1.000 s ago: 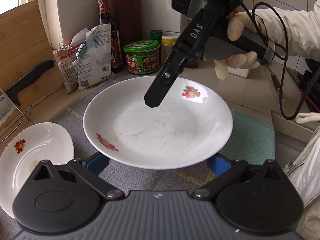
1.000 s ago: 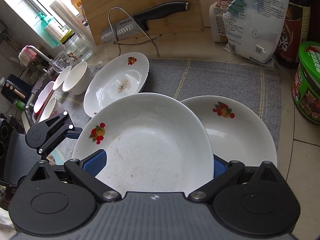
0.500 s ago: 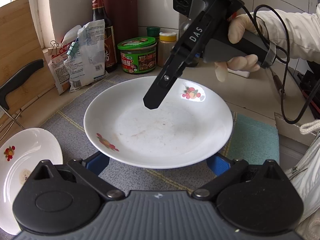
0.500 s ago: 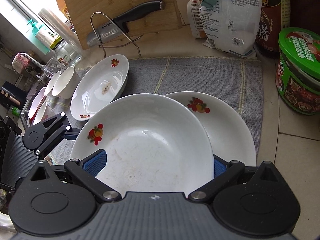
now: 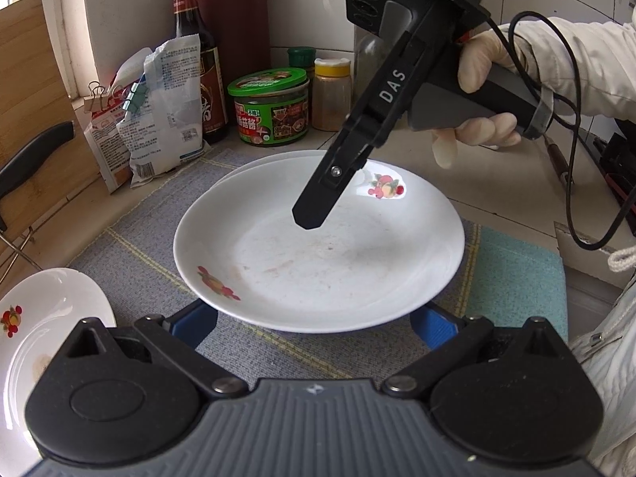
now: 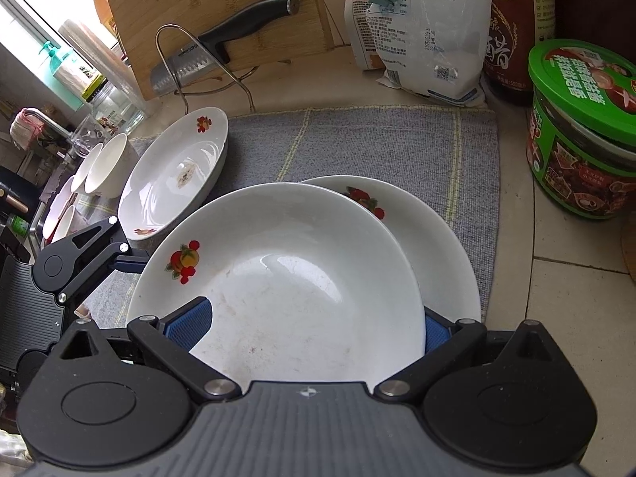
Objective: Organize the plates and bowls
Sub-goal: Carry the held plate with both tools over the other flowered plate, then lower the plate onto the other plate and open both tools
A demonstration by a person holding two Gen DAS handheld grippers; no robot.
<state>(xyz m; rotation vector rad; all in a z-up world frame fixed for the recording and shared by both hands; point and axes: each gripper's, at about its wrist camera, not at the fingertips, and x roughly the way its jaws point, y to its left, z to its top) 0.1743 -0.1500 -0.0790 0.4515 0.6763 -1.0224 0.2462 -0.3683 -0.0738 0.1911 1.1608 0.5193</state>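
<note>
A white plate with fruit prints [image 5: 318, 262] [image 6: 286, 278] hangs just above a second, similar plate [image 5: 274, 159] [image 6: 441, 246] on the grey mat [image 6: 357, 143]. My right gripper [image 6: 313, 326] is shut on the upper plate, its left pad on the inside and its right pad behind the rim. From the left wrist, one of its fingers [image 5: 318, 206] reaches down into the dish. My left gripper [image 5: 314, 324] is open, both pads tucked under the plate's near rim. A third plate [image 5: 47, 318] [image 6: 175, 175] lies to the left, with white bowls [image 6: 107, 163] beyond it.
A knife [image 6: 222, 43] rests in a wire stand against a wooden board [image 6: 206, 0]. Clipped bags [image 5: 159, 107], a dark bottle [image 5: 198, 59] and a green-lidded jar [image 5: 270, 107] [image 6: 584, 131] line the back wall. A teal cloth [image 5: 516, 278] lies to the right. A gloved hand [image 5: 477, 71] holds the right gripper.
Both grippers carried the plate to the right along the mat. It now covers most of the second plate, whose rim has come into the left wrist view. The left plate slid further away.
</note>
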